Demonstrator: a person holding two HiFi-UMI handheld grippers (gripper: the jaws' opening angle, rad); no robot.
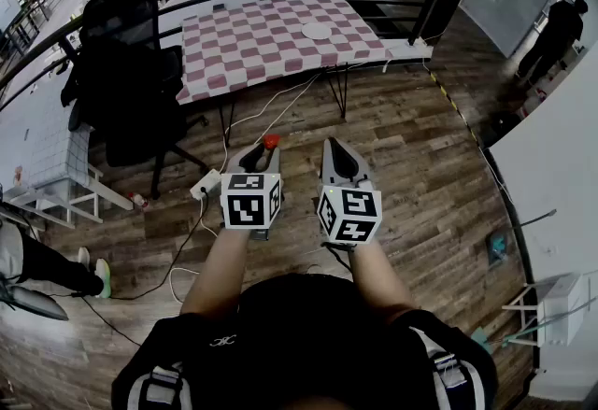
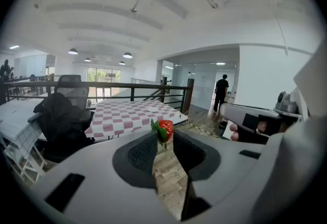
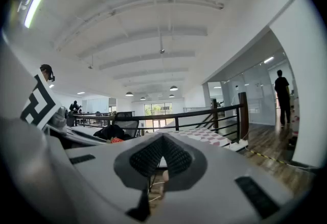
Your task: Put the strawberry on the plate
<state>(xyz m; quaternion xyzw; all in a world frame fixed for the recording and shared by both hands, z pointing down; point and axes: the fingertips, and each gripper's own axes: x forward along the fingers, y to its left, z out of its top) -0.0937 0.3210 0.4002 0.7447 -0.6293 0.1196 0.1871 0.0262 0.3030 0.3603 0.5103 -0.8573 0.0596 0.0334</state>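
Looks like the carry step: pinching the strawberry at the tips of the left hand-held gripper, up over the floor, well apart from the table. Right hand-held gripper pressed together, empty. Next, probably: step closer, reach over the plate, lower, let go gently.

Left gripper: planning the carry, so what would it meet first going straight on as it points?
The left gripper, gripping the strawberry, would probably meet the near edge of the checkered table first; depth is unclear.

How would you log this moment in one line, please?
left claw: shut on strawberry | right claw: shut, empty | plate: on checkered table
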